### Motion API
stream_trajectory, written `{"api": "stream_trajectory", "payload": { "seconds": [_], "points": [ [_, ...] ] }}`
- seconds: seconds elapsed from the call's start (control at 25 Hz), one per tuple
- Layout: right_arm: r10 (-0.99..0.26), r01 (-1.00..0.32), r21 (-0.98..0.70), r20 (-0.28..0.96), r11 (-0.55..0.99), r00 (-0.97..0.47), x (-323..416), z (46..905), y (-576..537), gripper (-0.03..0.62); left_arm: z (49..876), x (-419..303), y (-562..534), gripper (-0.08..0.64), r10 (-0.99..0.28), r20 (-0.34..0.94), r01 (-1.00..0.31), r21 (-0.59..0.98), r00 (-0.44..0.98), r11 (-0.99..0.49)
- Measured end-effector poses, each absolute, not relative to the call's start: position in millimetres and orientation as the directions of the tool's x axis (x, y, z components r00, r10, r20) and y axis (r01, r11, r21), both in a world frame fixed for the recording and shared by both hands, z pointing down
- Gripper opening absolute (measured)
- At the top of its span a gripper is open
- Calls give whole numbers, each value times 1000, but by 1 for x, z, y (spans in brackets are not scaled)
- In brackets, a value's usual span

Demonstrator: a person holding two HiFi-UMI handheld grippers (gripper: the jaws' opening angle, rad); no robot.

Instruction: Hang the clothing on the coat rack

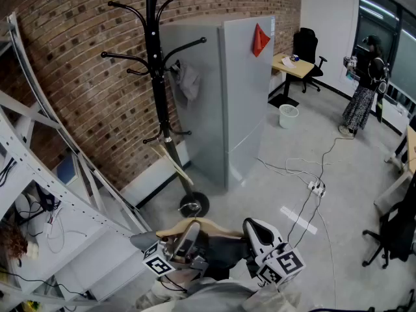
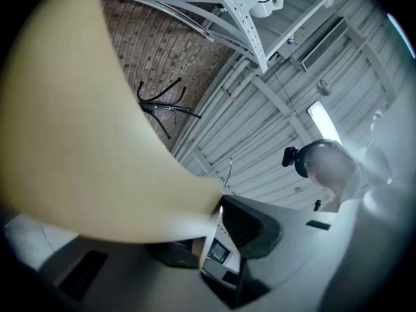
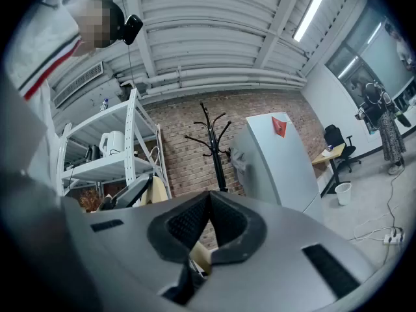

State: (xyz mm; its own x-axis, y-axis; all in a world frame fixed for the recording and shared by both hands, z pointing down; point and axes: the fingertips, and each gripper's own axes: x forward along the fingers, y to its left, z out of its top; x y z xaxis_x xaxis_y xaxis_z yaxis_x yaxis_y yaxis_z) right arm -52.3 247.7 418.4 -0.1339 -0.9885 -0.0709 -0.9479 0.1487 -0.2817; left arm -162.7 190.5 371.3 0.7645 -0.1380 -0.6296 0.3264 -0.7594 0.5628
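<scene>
At twelve o'clock stood the coat rack (image 1: 155, 77); the left gripper (image 1: 187, 239) pinched the hanger (image 1: 211, 224), the right gripper (image 3: 208, 200) had its jaws pressed together. Best lifted level.

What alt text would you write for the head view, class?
A tall black metal coat rack stands against a brick wall beside a grey cabinet. At the bottom edge, the left gripper and right gripper hold a pale wooden hanger bearing dark clothing.
</scene>
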Motion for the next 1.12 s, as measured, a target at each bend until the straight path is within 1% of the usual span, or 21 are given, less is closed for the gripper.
{"api": "stream_trajectory", "payload": {
  "seconds": [0.72,1.12],
  "points": [
    [-990,-948,-288,-40,138,-132,-11,429,177,24,384,-118,119,110,-139,-614,318,573,777,-755],
    [-990,-943,-303,-24,140,-139,10,430,118,24,390,-92,57,110,-153,-603,311,593,783,-743]
  ]
}}
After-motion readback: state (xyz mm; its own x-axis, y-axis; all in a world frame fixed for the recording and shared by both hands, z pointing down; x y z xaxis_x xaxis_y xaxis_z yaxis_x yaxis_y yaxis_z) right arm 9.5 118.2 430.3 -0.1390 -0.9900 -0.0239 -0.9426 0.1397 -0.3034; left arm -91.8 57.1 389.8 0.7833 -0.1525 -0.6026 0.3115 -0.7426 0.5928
